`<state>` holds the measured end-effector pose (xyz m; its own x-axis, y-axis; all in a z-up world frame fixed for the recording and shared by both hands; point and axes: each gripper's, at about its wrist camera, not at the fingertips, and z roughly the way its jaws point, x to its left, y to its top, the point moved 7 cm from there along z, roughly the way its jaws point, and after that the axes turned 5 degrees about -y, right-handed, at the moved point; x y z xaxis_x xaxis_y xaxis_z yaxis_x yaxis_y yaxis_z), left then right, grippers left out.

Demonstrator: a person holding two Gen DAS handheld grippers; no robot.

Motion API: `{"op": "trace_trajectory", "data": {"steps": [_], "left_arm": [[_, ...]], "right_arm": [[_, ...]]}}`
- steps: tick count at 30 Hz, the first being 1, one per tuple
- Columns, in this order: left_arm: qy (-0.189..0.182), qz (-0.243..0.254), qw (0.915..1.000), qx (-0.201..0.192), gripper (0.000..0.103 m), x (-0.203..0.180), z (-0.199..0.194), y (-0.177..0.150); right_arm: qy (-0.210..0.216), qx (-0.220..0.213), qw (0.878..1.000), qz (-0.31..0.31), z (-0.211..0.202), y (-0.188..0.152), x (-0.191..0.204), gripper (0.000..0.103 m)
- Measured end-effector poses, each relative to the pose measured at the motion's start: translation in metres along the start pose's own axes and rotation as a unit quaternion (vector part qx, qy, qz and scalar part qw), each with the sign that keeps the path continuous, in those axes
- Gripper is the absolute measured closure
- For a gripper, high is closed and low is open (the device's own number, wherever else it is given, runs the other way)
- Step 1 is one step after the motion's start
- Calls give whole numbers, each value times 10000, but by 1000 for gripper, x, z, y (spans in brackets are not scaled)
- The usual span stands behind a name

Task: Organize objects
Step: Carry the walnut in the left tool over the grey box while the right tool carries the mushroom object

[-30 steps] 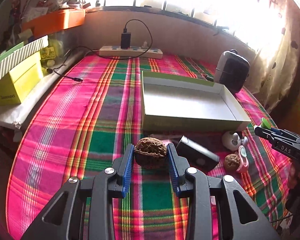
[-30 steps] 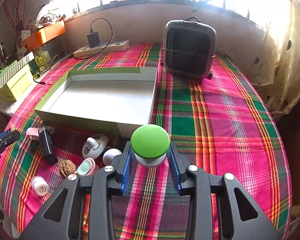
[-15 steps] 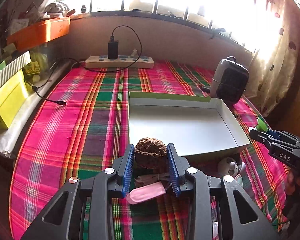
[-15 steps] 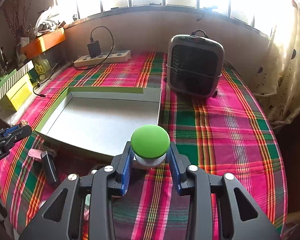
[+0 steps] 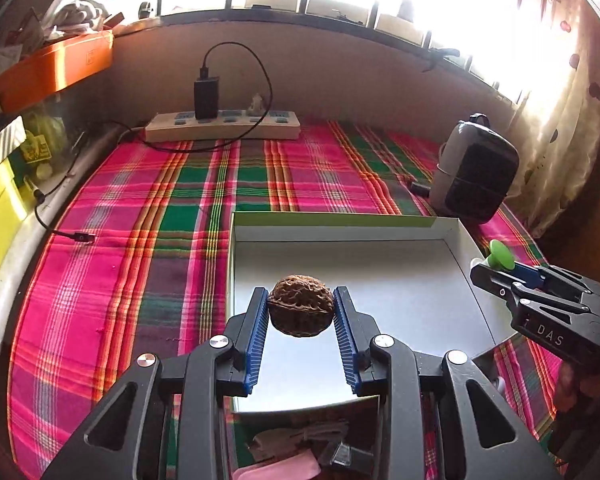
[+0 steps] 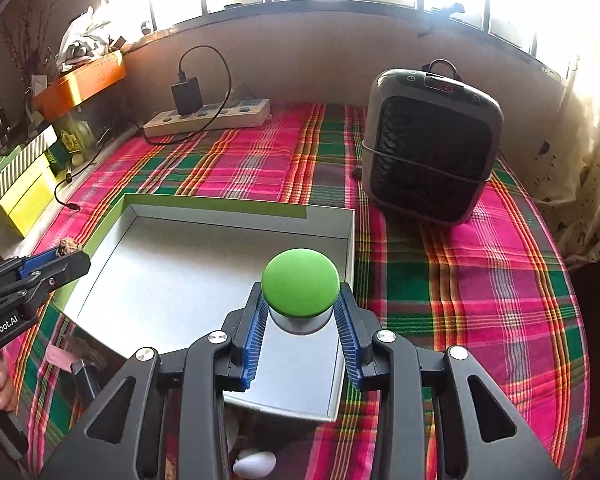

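The walnut (image 5: pixel 301 311) looks rough and deeply wrinkled, a dull woody brown, pinched between ribbed blue pads (image 5: pixel 257 334) on matt black plastic fingers. The green cap (image 6: pixel 300 282) is smooth, matt plastic over a pale, satiny base. The shallow box (image 6: pixel 180 280) looks like smooth cardboard, the plaid tablecloth (image 6: pixel 480 280) woven cloth.

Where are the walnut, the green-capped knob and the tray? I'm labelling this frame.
walnut (image 5: pixel 301 311), left wrist view, middle of its shell.
green-capped knob (image 6: pixel 300 283), right wrist view, centre of its green cap.
tray (image 6: pixel 148 280), right wrist view, bare floor.
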<state>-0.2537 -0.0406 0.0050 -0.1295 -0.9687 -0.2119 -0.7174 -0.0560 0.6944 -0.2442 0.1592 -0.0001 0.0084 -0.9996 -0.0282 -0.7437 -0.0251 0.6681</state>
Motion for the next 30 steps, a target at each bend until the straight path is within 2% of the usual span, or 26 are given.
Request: {"op": "trace_trajectory", "data": {"steps": [15,30], "left_arm": [[96,106,9995,296,72,3,48,17],[170,159,9989,418,72,6,67,18]], "right_arm": [[29,242,9996,-138,43,14,6,68],[-5,321,9990,-297,60,20,13,68]]}}
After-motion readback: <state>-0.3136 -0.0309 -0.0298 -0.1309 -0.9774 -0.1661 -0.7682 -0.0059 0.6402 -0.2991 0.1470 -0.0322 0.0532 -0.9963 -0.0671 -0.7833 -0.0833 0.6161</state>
